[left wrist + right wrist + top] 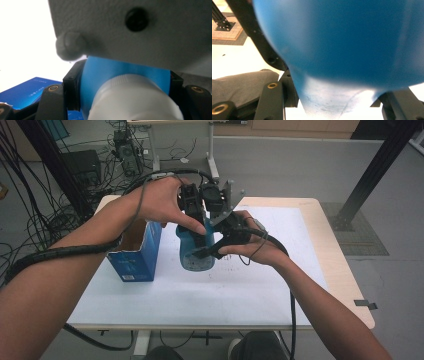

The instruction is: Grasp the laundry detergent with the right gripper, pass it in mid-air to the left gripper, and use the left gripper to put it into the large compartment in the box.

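A blue bottle is held over the middle of the white table by both grippers. My left gripper comes down from above and is shut on its upper part. In the left gripper view the black jaws press on the blue bottle, and its white cap sticks out toward the camera. My right gripper comes in from the right, shut on the bottle's body. Blue plastic sits between the jaws in the right gripper view.
An open blue carton stands on the table just left of the bottle, also seen low in the left gripper view. The right gripper's grey plate hangs close over the left gripper. A black frame post rises at the back right. Cables lie on the floor at left.
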A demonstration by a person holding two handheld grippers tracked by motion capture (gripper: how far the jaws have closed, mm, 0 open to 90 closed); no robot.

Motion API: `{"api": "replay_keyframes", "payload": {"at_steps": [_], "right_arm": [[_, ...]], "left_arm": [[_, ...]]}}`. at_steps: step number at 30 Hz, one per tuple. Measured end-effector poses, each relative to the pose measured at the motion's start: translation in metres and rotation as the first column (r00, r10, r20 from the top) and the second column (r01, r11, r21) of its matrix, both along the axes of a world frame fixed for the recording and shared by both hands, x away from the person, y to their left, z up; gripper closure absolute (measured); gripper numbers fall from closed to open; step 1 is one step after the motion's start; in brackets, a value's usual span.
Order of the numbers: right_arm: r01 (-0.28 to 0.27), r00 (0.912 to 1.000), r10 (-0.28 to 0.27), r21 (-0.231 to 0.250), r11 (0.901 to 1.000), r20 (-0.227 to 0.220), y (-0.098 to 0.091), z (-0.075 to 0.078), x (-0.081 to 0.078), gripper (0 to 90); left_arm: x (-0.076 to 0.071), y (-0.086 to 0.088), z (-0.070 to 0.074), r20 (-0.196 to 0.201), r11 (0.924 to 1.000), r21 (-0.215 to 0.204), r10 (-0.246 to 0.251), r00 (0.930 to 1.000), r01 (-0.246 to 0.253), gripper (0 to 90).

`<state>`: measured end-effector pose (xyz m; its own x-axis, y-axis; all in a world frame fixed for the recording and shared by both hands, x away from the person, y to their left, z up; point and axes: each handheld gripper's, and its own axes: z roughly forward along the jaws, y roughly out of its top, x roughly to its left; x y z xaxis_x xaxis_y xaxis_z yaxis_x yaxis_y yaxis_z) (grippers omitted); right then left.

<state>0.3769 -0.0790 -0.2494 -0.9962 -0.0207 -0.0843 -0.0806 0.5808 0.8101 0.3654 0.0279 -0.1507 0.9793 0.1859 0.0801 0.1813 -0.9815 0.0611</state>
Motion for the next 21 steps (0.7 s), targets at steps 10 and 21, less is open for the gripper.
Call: {"api": "replay_keyframes", "payload": {"at_steps": [10, 21], "right_arm": [[0.002, 1.0000, -0.002, -0.004, 1.0000, -0.002, -0.0003, -0.0015, 0.0009, 43.3], [-0.002, 0.9999, 0.002, -0.004, 1.0000, -0.014, -0.0010, -0.0037, 0.0016, 42.9]], "left_arm": [[0.0004, -0.0011, -0.0023, 0.001, 1.0000, 0.006, -0.001, 1.0000, 0.001, 36.3], [0.0015, -0.0024, -0.0035, -0.005, 1.0000, 0.008, -0.002, 1.0000, 0.002, 36.5]]}}
